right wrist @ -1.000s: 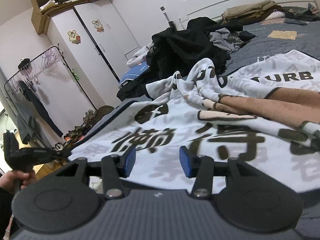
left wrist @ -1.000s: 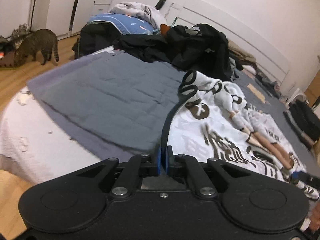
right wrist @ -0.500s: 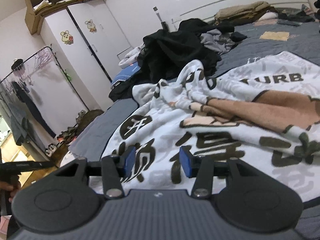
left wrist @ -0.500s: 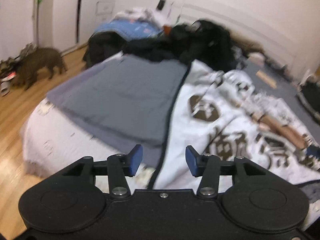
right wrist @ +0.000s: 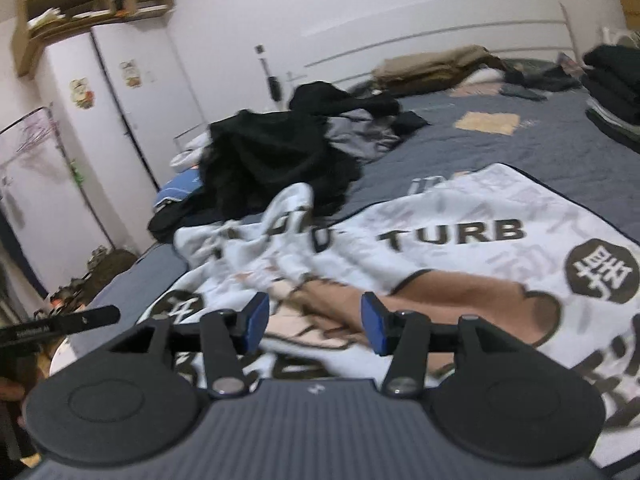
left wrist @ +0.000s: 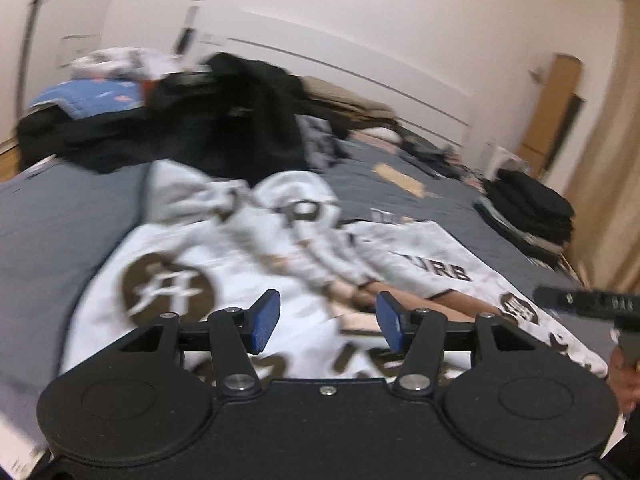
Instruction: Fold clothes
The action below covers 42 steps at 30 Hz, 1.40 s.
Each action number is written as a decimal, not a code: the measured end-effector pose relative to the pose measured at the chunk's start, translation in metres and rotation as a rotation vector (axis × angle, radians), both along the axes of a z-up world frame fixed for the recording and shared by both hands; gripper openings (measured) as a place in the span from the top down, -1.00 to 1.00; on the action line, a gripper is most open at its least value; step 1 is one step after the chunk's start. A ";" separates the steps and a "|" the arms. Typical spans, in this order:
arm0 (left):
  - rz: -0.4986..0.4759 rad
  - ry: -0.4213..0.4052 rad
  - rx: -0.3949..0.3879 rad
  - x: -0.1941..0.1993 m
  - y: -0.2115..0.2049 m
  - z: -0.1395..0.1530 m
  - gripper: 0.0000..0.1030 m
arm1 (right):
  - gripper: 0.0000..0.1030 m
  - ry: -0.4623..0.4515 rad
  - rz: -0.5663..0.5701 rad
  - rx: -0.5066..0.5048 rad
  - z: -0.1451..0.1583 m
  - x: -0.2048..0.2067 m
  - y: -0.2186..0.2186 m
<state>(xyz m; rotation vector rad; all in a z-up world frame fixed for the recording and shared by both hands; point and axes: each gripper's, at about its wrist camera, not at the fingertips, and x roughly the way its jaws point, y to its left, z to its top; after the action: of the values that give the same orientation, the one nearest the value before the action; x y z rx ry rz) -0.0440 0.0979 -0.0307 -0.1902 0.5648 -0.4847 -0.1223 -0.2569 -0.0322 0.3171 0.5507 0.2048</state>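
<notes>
A white cloth (left wrist: 248, 280) printed with dark characters and the letters TURB (right wrist: 452, 236) lies rumpled on the grey bed cover (left wrist: 52, 224). My left gripper (left wrist: 326, 320) hovers over the cloth's near part. Its jaws are opening and nothing is between the blue pads (left wrist: 266, 320). My right gripper (right wrist: 314, 322) hangs over the same cloth. Its jaws are opening too, with only cloth beyond them. A hand (left wrist: 624, 372) carries the right gripper at the left wrist view's right edge. The left gripper (right wrist: 60, 324) shows at the right wrist view's left edge.
A heap of black clothes (right wrist: 272, 160) lies behind the white cloth. A stack of folded dark clothes (left wrist: 528, 212) sits on the bed's right side, tan folded items (right wrist: 436, 66) by the headboard. A white wardrobe (right wrist: 100, 120) and a clothes rack stand left.
My left gripper let go of the cloth's dark edge, opened, and swung right over the white cloth. My right gripper shifted right and its jaws spread a little.
</notes>
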 end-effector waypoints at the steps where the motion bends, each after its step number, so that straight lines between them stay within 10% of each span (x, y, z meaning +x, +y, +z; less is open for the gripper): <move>1: -0.022 -0.004 0.007 0.004 -0.009 -0.003 -0.07 | -0.01 0.006 -0.015 0.001 0.000 0.006 -0.010; 19: -0.221 0.001 -0.072 0.048 -0.134 -0.019 -0.22 | -0.08 0.107 -0.210 -0.195 -0.028 0.142 -0.141; 42: -0.231 0.125 -0.140 0.090 -0.179 -0.056 -0.26 | -0.14 0.159 -0.164 -0.365 -0.104 0.358 -0.203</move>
<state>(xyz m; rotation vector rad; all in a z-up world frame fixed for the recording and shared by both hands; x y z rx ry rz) 0.0464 -0.0814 -0.0870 -0.2918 0.6789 -0.7414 0.2353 -0.4596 -0.1357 0.0221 0.7028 -0.0813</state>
